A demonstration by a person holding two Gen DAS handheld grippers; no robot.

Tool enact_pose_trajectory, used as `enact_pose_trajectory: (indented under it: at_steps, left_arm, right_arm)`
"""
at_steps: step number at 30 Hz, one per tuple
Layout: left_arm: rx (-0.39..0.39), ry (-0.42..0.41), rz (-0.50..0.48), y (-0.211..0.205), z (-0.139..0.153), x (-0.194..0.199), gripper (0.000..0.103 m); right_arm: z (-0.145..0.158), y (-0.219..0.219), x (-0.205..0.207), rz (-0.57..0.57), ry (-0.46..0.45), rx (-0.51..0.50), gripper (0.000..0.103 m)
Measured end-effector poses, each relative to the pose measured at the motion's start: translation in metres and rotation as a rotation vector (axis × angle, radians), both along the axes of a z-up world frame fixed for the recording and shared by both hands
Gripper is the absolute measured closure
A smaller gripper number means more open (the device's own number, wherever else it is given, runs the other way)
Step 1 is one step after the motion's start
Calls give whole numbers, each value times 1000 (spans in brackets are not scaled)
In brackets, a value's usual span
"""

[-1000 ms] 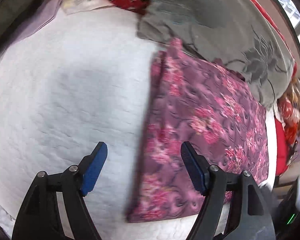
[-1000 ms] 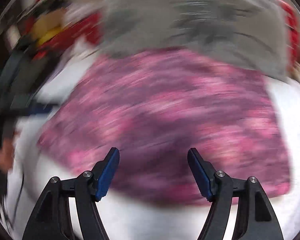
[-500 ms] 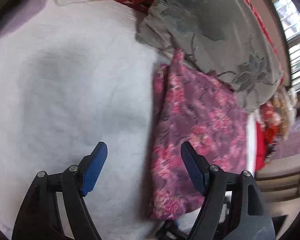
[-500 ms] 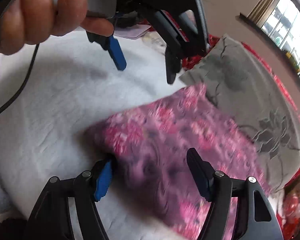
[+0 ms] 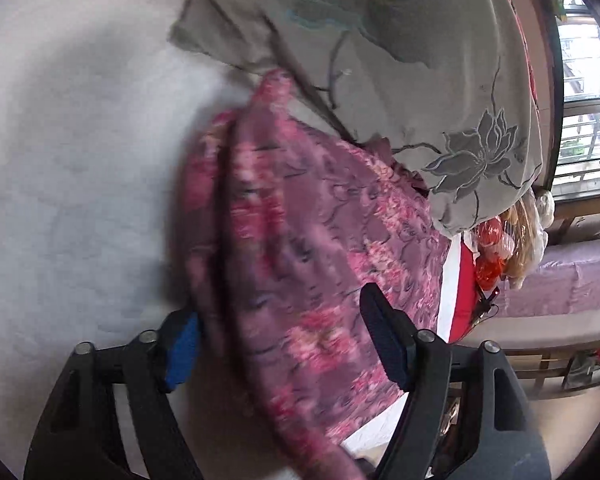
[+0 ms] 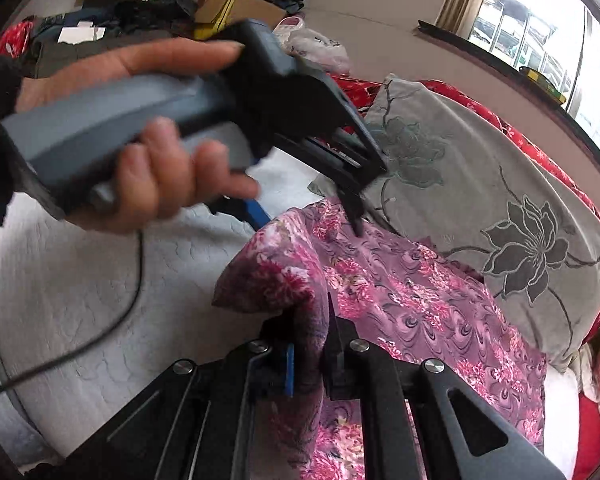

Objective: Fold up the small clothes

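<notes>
Floral purple-pink garment [image 6: 412, 300]: lies on the white quilted bed [image 6: 80, 288], far edge against a grey flower-print pillow [image 6: 500, 184].
Right gripper [image 6: 308, 364]: jaws closing, pinched on a lifted fold of the garment.
Left gripper [image 5: 288, 348]: jaws closing, garment edge between them (pads not yet pressing); held by a hand [image 6: 140, 168].

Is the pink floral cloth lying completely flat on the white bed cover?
No, the right gripper pinches the pink floral cloth and its near corner is raised into a fold.
</notes>
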State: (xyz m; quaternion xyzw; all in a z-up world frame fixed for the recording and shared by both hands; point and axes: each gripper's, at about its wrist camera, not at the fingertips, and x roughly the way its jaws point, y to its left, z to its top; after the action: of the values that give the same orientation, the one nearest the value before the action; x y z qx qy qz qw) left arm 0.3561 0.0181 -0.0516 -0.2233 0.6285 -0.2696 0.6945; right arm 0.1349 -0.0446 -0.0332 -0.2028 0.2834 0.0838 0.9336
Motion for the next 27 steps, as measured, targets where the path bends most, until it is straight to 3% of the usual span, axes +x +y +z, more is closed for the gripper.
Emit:
enact_pose_trajectory:
  at_steps: [1, 3, 5, 11, 18, 27]
  left_arm:
    - [13, -10, -1, -4, 3, 0, 51]
    - [59, -29, -4, -10, 6, 0, 78]
    - [71, -46, -1, -11, 13, -1, 91]
    - [49, -109, 22, -25, 45, -13, 93]
    - [53, -173, -9, -73, 82, -28, 94]
    - [85, -188, -54, -153, 91, -47, 94]
  right_arm:
    - [0, -2, 1, -3, 1, 9, 94]
    - [1, -4, -1, -10, -1, 31, 94]
    - [4, -8, -4, -21, -7, 54, 95]
    - [20, -37, -9, -67, -22, 156, 95]
    - [42, -80, -28, -143, -59, 265, 95]
    - [52, -149, -47, -267, -65, 410, 95]
